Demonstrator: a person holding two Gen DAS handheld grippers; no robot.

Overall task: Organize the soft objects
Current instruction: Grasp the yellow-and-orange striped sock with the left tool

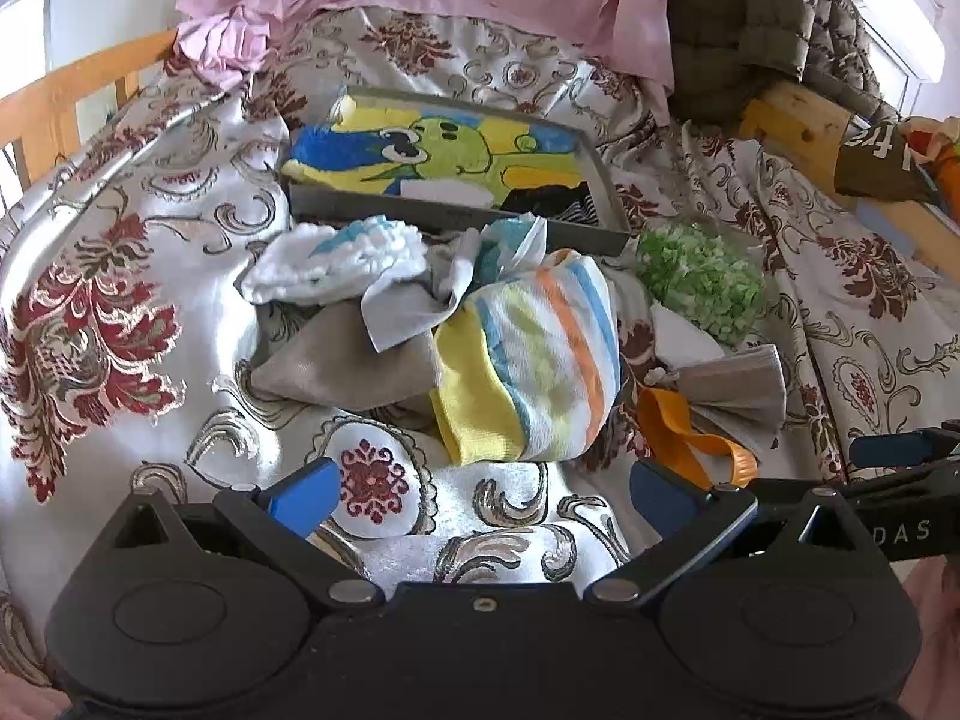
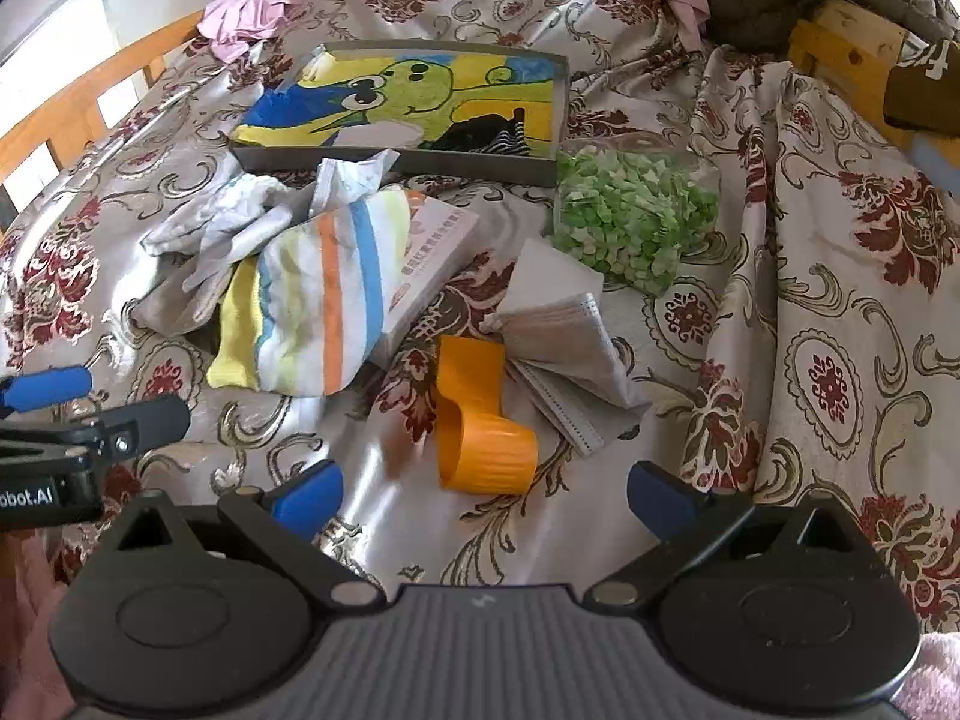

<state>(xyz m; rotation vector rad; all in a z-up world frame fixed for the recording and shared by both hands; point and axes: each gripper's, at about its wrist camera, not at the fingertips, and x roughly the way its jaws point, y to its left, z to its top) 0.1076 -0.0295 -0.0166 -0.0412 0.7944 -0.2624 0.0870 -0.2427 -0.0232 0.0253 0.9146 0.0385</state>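
On floral bedspread, L to R: L gripper spread wide, empty, just short of striped towel; grey tray w/ cartoon towel behind; R gripper wide open, empty, near orange strap; masks & green bag beside.

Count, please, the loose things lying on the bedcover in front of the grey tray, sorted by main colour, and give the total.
Striped multicolour: 1, the striped towel
White: 2, the fluffy white cloth and the white carton
Grey: 2, the grey cloth and the grey mask stack
Green: 1, the bag of green pieces
Orange: 1, the orange strap
Total: 7
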